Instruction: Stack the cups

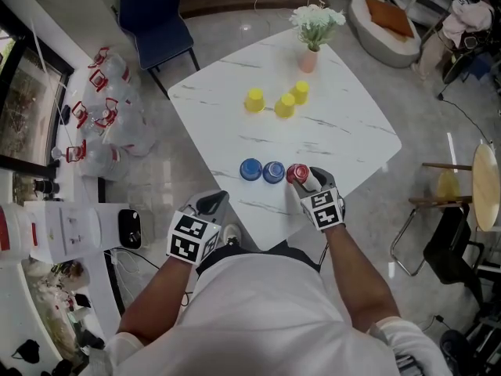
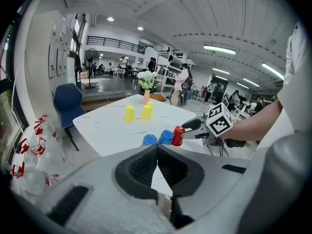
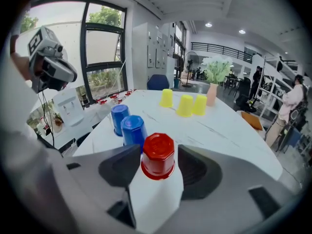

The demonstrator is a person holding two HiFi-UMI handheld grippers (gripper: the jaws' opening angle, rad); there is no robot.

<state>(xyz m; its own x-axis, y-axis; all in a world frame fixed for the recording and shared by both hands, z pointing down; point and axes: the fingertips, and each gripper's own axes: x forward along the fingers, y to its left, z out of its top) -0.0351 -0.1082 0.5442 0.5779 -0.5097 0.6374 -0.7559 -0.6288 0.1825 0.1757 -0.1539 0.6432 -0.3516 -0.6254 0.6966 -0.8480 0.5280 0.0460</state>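
Here, two hand-held claws hovered at the near edge of a white desk [image 1: 344, 131].
The right claw [image 1: 304, 180] stood released around the upturned red cup [image 3: 158, 155], beside two blue cups [image 1: 250, 169]; the left claw [image 2: 157, 161] was clenched, empty. Three yellow cups [image 1: 285, 105] stood farther off.

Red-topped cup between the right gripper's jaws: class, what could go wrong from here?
1. The red-topped cup leans between the right gripper's jaws; set down like that, it may topple.
2. The nearest blue cup stands close beside it, so a sideways nudge could knock it over or push it along the table.
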